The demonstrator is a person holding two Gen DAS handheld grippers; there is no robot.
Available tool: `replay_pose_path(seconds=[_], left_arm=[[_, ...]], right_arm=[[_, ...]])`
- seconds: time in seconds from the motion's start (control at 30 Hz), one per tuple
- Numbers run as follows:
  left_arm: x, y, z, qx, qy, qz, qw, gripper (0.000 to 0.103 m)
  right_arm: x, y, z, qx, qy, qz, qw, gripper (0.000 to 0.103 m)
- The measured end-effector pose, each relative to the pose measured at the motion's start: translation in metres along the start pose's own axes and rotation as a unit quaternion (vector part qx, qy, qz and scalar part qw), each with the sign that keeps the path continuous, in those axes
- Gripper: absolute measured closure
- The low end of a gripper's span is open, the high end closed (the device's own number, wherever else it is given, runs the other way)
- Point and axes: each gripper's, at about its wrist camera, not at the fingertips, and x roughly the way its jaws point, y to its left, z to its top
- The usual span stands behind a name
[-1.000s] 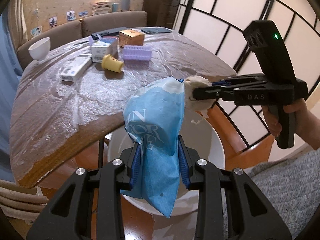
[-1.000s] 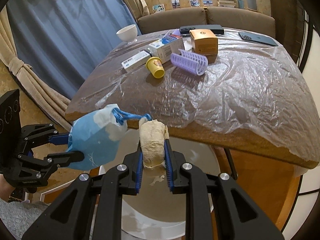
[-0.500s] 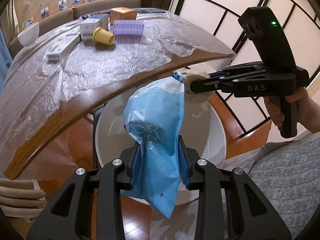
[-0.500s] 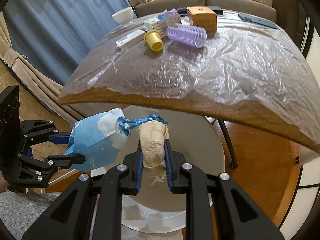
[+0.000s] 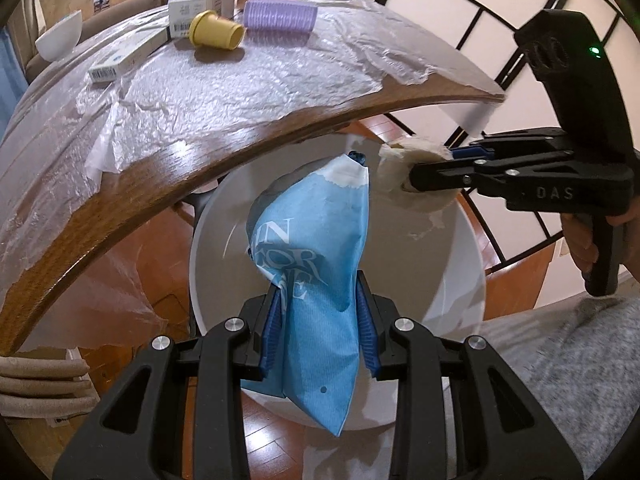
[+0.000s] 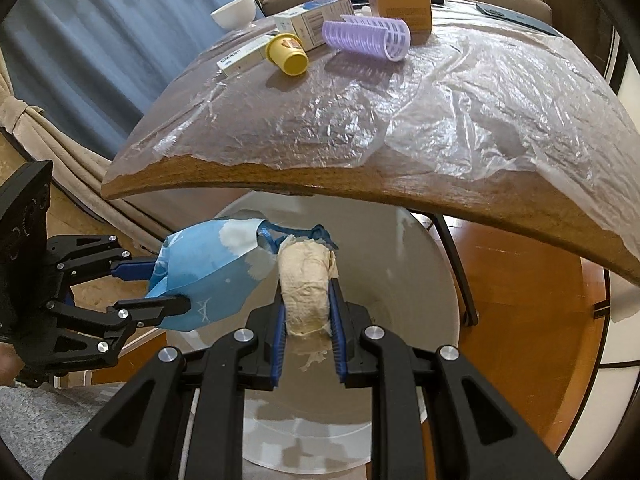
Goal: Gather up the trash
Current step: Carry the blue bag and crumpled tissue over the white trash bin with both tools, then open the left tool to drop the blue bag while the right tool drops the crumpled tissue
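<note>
My left gripper (image 5: 318, 320) is shut on a crumpled blue paper bag (image 5: 316, 248) and holds it over the mouth of a white round bin (image 5: 460, 280) below the table edge. My right gripper (image 6: 307, 312) is shut on a beige wad of tissue (image 6: 306, 280), also over the bin (image 6: 424, 280). The bag (image 6: 204, 268) and the left gripper (image 6: 160, 286) show at the left of the right wrist view. The right gripper (image 5: 416, 174) with the tissue (image 5: 400, 160) shows at the right of the left wrist view. Bag and tissue are close together.
A wooden table (image 5: 120, 192) under clear plastic sheet overhangs the bin. On it lie a yellow cup (image 6: 289, 54), a purple roller (image 6: 368, 38), white boxes (image 6: 316, 20), an orange box (image 6: 402, 6) and a white bowl (image 6: 234, 12). A sofa stands behind.
Both grippers have dropped from table height to below the table edge, over the bin. Each still holds its item.
</note>
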Motion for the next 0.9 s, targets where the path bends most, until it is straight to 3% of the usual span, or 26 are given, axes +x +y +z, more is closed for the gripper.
replay_pose_path(seconds=[0.9], left_arm=[[0.055, 0.006, -0.001, -0.022, 0.037, 0.031, 0.9986, 0.068]], right_arm=[[0.043, -0.002, -0.002, 0.017, 0.025, -0.011, 0.999, 0.083]])
